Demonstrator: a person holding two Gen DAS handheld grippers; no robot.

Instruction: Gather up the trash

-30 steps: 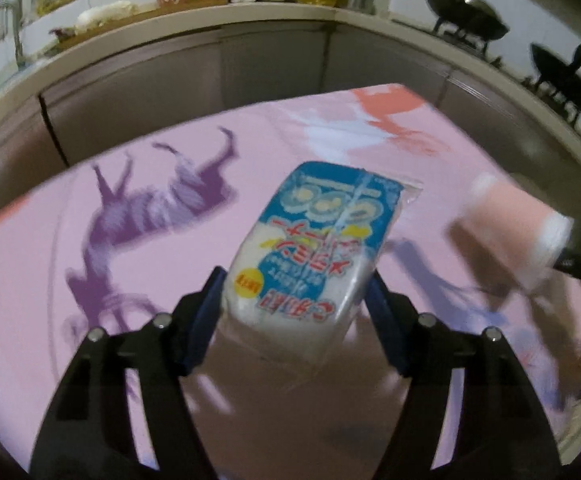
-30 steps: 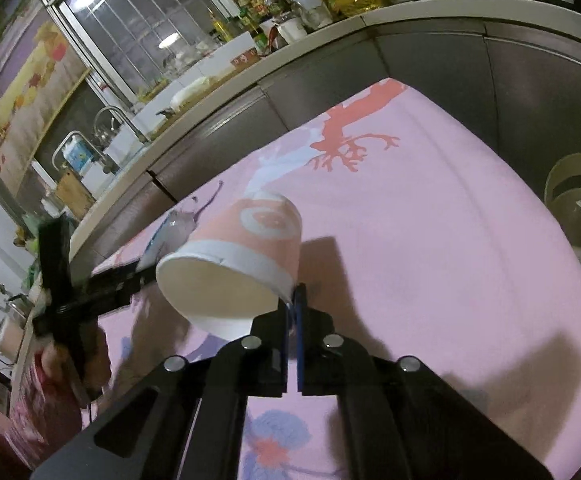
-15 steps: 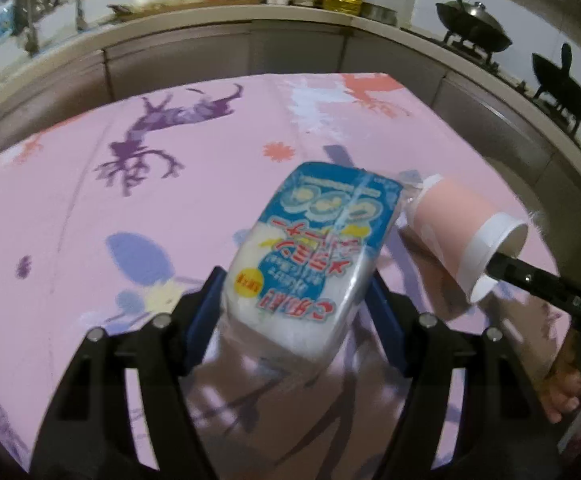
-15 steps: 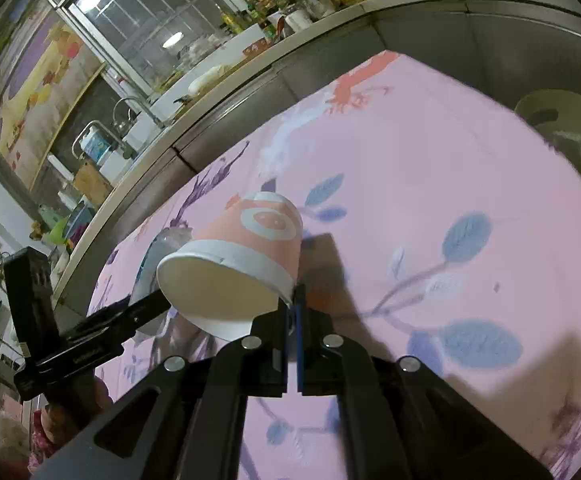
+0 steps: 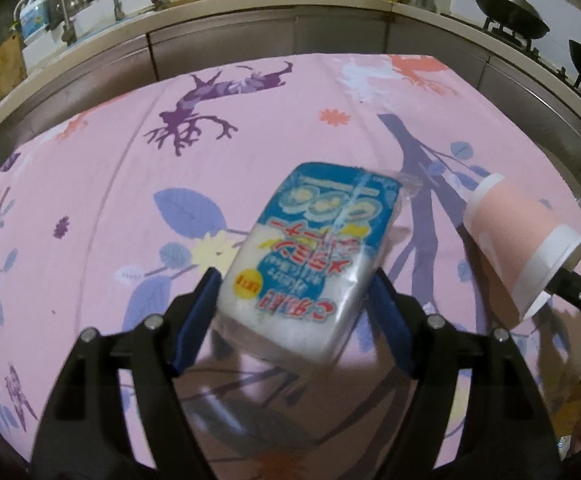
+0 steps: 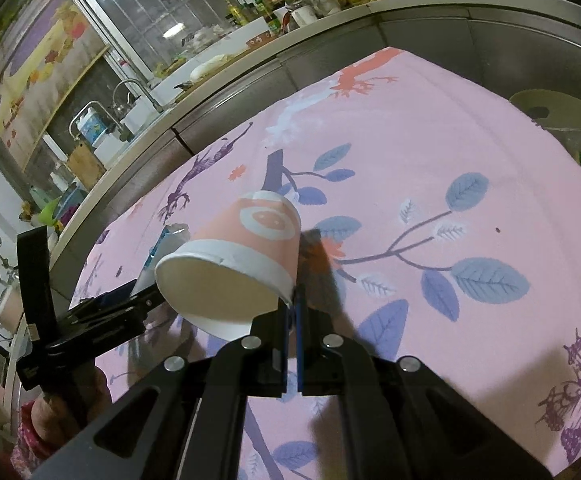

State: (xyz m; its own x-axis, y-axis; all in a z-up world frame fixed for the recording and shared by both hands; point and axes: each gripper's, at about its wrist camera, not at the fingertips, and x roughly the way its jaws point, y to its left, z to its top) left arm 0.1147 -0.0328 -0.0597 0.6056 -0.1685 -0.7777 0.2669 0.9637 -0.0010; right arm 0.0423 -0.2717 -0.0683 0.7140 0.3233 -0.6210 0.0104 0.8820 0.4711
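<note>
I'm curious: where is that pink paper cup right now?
The pink paper cup is off the table, pinched by its rim in the right gripper, just right of the blue-and-white packet held by the left gripper.

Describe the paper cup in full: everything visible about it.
The paper cup is salmon pink with a white ring emblem on its side, a white band below the rim and a plain white inside, apparently empty. It looks like thin paper. The right gripper pinches its rim wall between shut fingers, holding it tipped sideways above the pink floral tablecloth, mouth toward the camera. In the left wrist view the cup hangs right of the packet held by the left gripper, not touching it.
</note>
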